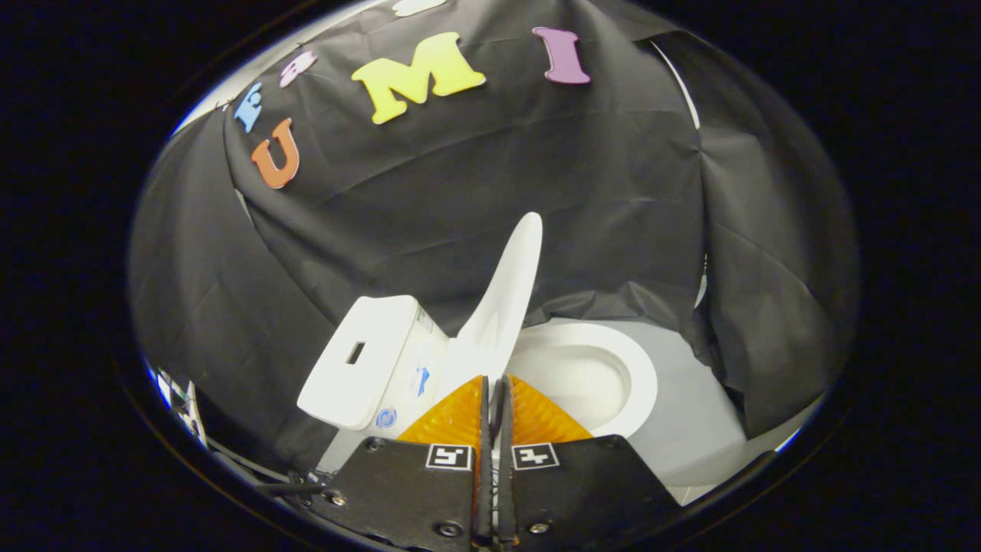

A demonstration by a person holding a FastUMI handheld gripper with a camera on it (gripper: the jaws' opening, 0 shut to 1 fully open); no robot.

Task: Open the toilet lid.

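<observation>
— Progress check: where does your job stand?

— Nearly done, by the look of it. The toilet lid point(502, 299) stands raised just ahead of your tongs point(497, 383), tilted back toward the tank point(360, 360), which sits ahead and to the left. To the right of the lid, the seat and bowl point(605, 376) lie uncovered.

— Are your tongs gripping the lid?

— No. Your fingers are pressed together, or all but, with only a thin slit between them, and nothing sits in that slit. The tips point at the lid's lower part near the hinge; whether they touch it I cannot tell.

— So what is left for you?

— Little, I judge. The lid looks as if it leans near the tank, though contact between the two is hard to make out from this angle. If it rests there firmly, you have only to draw the tongs away; if not, one more nudge backward should settle it.
</observation>
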